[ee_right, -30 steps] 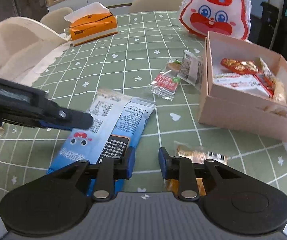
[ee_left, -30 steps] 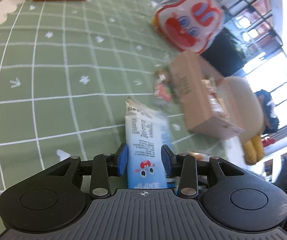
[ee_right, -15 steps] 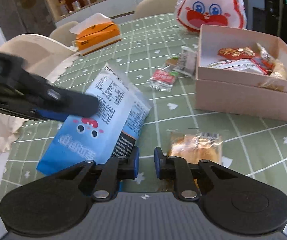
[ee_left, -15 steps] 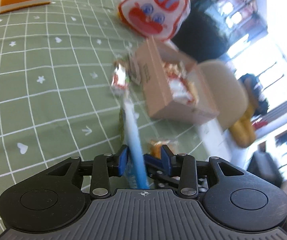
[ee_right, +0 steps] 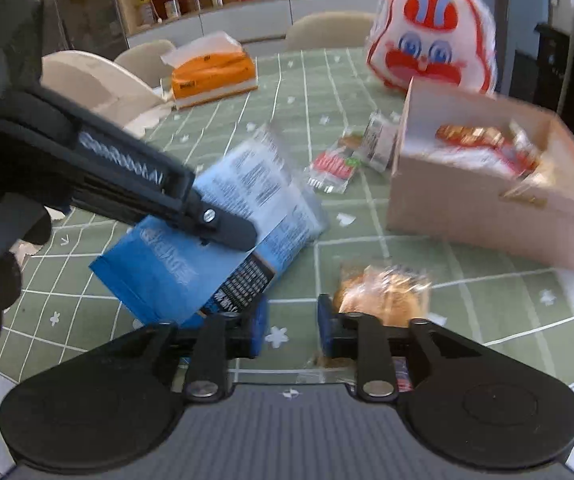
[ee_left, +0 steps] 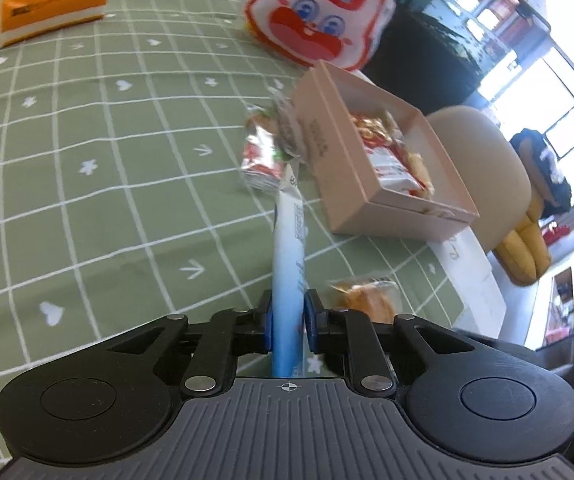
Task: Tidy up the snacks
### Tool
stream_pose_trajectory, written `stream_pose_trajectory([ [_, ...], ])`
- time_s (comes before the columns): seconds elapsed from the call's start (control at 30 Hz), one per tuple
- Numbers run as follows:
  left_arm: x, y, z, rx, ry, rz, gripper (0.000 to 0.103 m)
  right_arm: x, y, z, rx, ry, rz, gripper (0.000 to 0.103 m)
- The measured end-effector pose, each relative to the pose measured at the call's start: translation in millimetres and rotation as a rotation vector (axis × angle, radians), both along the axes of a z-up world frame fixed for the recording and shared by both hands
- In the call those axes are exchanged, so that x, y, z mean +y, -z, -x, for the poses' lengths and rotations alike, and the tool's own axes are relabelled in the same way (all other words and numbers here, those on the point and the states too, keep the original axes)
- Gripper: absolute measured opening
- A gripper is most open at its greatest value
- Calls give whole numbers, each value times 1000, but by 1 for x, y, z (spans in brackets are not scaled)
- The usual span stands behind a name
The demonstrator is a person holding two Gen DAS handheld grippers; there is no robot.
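Observation:
My left gripper (ee_left: 288, 322) is shut on a blue snack packet (ee_left: 288, 264), held edge-on above the table; in the right wrist view the same packet (ee_right: 223, 232) hangs from the left gripper's fingers (ee_right: 223, 228). My right gripper (ee_right: 288, 326) is open and empty, low over the table beside a clear-wrapped golden pastry (ee_right: 383, 292). A pink cardboard box (ee_right: 479, 216) holding several snacks stands to the right. A red-and-white packet (ee_right: 333, 168) and a small wrapped snack (ee_right: 379, 142) lie left of the box.
A white-and-red rabbit-face bag (ee_right: 431, 46) stands behind the box. An orange tissue box (ee_right: 213, 74) sits at the table's far left. The green checked tablecloth (ee_left: 87, 184) covers the table. Beige chairs (ee_right: 99, 80) ring it.
The left gripper has lifted the blue packet and swung it toward the box, turning it edge-on. The right gripper has opened wider and moved forward near the pastry.

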State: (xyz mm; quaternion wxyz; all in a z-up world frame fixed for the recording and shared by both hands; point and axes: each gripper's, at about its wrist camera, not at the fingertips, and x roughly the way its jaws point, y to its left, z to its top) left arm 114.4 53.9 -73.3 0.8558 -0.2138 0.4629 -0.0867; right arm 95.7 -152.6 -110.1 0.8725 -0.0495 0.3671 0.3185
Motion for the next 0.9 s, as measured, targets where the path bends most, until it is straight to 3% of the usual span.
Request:
stream_pose_trajectory([
  [0.07,6,-3,5,-5,-22,14,18,-8,-7,6,-49,38,14,64],
  [0.13,7,-8,12,-24,-20,-5,18,-15,-9,7,-76,110,29,72],
  [0.23,4,-15,24,-47,0,-38,18,-24,-3,-5,-1,202,15,78],
  [0.33,2,-12,29,-28,22,-4,18,-27,6,-18,73,252,11,78],
  [0.63,-15,16,1,13,40,-5,26,-11,18,-30,95,191,19,72],
  [0.7,-17,21,-2,19,47,1,26,-11,17,-28,87,183,28,68],
  [0.77,-19,20,-1,17,49,4,24,-14,17,-28,82,186,35,57],
  [0.9,-21,16,1,36,51,10,19,-25,15,-31,107,187,18,55],
])
